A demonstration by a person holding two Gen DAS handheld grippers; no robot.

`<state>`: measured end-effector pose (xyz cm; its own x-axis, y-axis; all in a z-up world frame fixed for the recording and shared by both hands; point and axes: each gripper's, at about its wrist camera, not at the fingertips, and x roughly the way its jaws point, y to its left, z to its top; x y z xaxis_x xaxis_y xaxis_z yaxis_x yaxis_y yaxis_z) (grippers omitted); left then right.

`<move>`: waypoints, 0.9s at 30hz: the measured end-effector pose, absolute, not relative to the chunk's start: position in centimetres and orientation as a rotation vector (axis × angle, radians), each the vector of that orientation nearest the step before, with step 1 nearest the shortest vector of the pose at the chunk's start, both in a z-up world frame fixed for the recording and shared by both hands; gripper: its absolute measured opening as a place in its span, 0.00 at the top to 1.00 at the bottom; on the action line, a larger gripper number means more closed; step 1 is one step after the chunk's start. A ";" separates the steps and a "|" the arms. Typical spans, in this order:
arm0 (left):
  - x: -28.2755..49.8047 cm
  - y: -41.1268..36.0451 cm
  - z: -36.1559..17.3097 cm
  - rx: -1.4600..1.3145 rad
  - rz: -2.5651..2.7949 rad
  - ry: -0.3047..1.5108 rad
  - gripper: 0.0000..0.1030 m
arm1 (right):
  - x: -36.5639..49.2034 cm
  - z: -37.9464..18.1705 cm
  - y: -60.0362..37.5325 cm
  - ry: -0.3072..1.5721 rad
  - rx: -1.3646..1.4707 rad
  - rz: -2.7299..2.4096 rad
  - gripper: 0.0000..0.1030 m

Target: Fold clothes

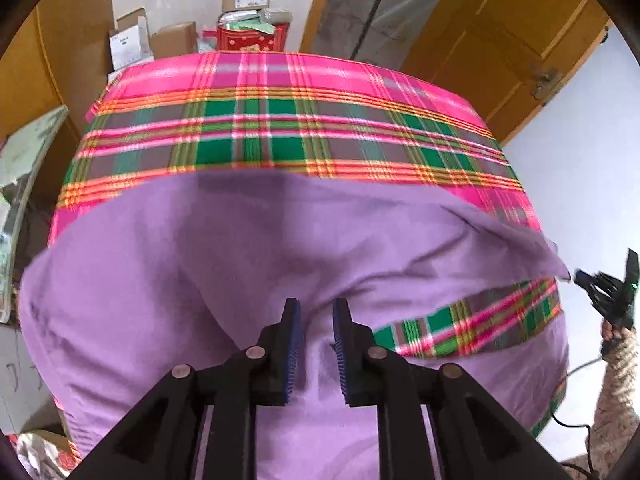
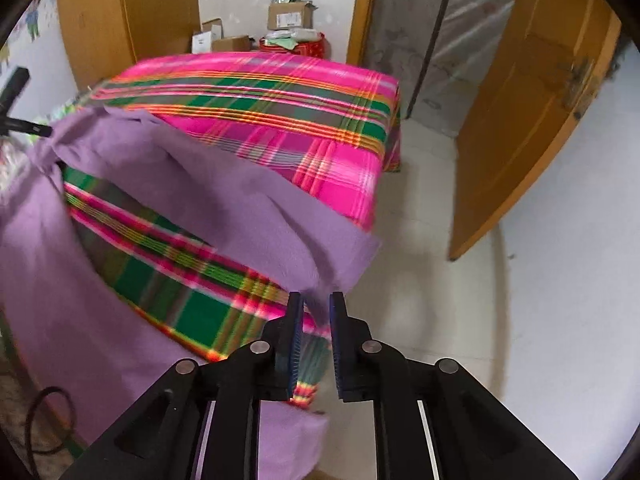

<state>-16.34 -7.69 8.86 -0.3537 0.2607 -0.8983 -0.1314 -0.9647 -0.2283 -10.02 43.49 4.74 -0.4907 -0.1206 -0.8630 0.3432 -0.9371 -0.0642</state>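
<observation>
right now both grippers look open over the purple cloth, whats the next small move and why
Probably bring the right gripper back onto the purple garment's corner flap and close on it. Its jaws stand apart with nothing pinched, and the flap hangs loose past the edge of the plaid table cover, so the fold looks unfinished. The left gripper is open too, above flat cloth.

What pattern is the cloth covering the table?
Bright pink plaid cloth with green, orange and white stripes; clearest in the right wrist view.
</observation>
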 end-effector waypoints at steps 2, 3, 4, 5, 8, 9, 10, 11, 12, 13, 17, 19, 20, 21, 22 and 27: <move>-17.3 -7.5 8.9 -1.626 2.410 -0.143 0.84 | -9.8 4.2 43.7 0.374 1.445 -2.489 0.82; -17.8 -7.1 8.8 -1.627 2.412 -0.125 0.83 | -9.9 4.0 44.0 0.399 1.466 -2.503 0.82; -18.3 -6.8 8.8 -1.628 2.414 -0.106 0.83 | -9.9 3.9 44.2 0.393 1.470 -2.522 0.82; -18.8 -6.5 8.7 -1.629 2.416 -0.088 0.83 | -10.1 4.1 44.4 0.365 1.457 -2.538 0.82; -20.3 -5.4 8.5 -1.627 2.420 -0.032 0.81 | -11.0 4.8 44.5 0.310 1.383 -2.601 0.79; -20.9 -5.0 8.4 -1.625 2.414 -0.014 0.80 | -11.7 4.9 44.5 0.296 1.371 -2.623 0.75; -21.5 -4.4 8.2 -1.630 2.402 0.002 0.77 | -12.6 4.7 44.4 0.275 1.370 -2.634 0.73; -22.1 -3.8 8.0 -1.632 2.388 0.030 0.76 | -13.6 4.5 44.4 0.252 1.370 -2.642 0.72; -22.5 -3.1 7.7 -1.629 2.379 0.068 0.76 | -14.5 4.2 44.3 0.230 1.369 -2.639 0.71; -22.7 -2.4 7.5 -1.623 2.373 0.107 0.75 | -15.3 3.8 44.2 0.209 1.368 -2.632 0.68; -23.7 0.0 6.6 -1.599 2.366 0.273 0.75 | -18.1 2.2 43.5 0.236 1.400 -2.587 0.63; -24.2 1.2 6.0 -1.587 2.361 0.356 0.75 | -18.6 1.6 43.6 0.227 1.417 -2.574 0.63; -24.5 1.9 5.7 -1.582 2.355 0.400 0.75 | -18.8 1.3 43.7 0.206 1.426 -2.565 0.63; -24.6 2.5 5.3 -1.573 2.350 0.450 0.75 | -19.1 1.0 43.9 0.185 1.435 -2.556 0.62; -24.7 3.2 5.0 -1.565 2.345 0.498 0.75 | -19.4 0.7 43.9 0.173 1.448 -2.545 0.62; -25.4 5.2 3.6 -1.568 2.298 0.585 0.75 | -20.0 -0.1 43.3 0.182 1.465 -2.486 0.62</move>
